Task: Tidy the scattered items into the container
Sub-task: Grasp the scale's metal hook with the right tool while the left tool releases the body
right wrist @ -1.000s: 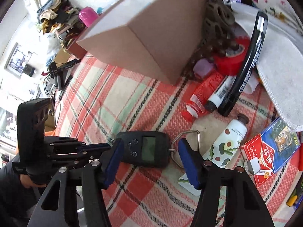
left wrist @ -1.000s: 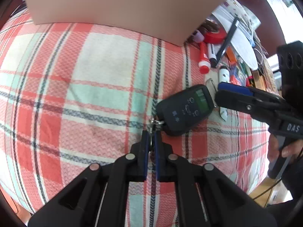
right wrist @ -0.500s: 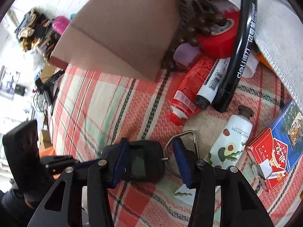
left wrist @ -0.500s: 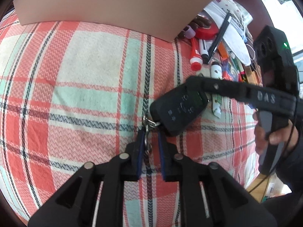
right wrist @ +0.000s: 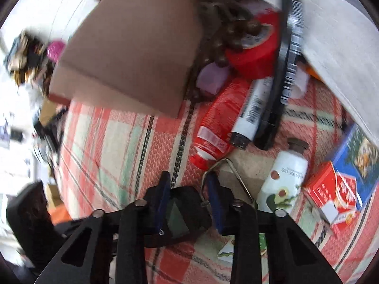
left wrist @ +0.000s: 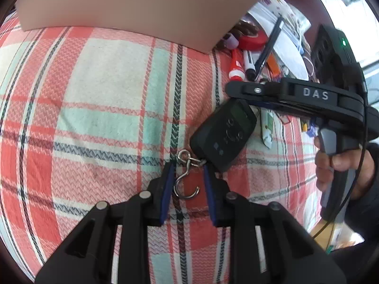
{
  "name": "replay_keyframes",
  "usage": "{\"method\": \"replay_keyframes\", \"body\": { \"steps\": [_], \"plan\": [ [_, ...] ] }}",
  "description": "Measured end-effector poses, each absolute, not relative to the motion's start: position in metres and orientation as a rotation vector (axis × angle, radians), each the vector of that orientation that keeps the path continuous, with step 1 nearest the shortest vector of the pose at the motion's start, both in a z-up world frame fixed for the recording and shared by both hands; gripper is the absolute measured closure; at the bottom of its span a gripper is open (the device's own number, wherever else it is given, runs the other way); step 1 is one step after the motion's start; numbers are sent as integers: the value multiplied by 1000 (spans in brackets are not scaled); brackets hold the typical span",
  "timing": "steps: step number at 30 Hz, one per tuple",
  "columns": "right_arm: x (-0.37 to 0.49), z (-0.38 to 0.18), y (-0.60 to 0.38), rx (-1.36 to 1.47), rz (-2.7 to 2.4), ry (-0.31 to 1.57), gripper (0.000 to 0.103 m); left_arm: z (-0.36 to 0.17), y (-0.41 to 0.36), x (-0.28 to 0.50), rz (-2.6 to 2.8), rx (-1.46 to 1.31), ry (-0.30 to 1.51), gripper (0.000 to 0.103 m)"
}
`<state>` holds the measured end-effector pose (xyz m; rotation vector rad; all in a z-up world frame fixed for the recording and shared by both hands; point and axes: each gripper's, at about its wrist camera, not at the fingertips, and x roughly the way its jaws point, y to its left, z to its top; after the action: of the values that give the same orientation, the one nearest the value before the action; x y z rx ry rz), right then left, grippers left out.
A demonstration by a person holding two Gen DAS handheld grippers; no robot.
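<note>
Moved: the left gripper (left wrist: 187,182) lets go of the hook (left wrist: 186,177), jaws opening; the right gripper (right wrist: 188,198) has dropped over the hand scale (left wrist: 223,135).
Left view: hook lies loose between the pads, scale on the plaid cloth (left wrist: 94,94).
Right view: jaws closing around the scale body, contact unclear.
Progress: box (right wrist: 132,47) close by, clutter like the red tube (right wrist: 218,127) left outside.

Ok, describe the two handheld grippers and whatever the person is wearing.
Both are black plastic with blue pads and silver pivot bolts. The right gripper carries white DAS lettering, a grey trigger handle, a thin black cable and a green light on its rear block. The left gripper looks alike. A dark sleeve shows.
</note>
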<state>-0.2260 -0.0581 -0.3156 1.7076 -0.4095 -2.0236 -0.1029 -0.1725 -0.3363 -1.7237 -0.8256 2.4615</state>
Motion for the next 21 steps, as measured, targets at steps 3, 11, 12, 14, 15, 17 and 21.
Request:
{"method": "replay_keyframes", "body": {
  "steps": [3,11,12,14,15,17,21],
  "plan": [
    [-228,-316,-58,1722,-2020,-404,75,-337,-167,-102,2466,-1746,-799,100],
    [-219,-299,-66,1632,-2066,-296,87,-337,-153,-101,2504,-1759,-804,93],
    [-217,-294,-65,1618,-2077,-283,99,-337,-152,-100,2507,-1755,-827,91],
    [-213,-288,-61,1598,-2088,-250,99,-337,-152,-99,2514,-1741,-869,86],
    [-212,-286,-59,1595,-2089,-238,99,-338,-151,-98,2518,-1731,-880,85],
    [-210,-287,-53,1601,-2084,-244,99,-338,-149,-98,2516,-1714,-885,89],
    [-204,-285,-39,1600,-2084,-282,99,-336,-141,-98,2479,-1714,-865,103]
  ]
}}
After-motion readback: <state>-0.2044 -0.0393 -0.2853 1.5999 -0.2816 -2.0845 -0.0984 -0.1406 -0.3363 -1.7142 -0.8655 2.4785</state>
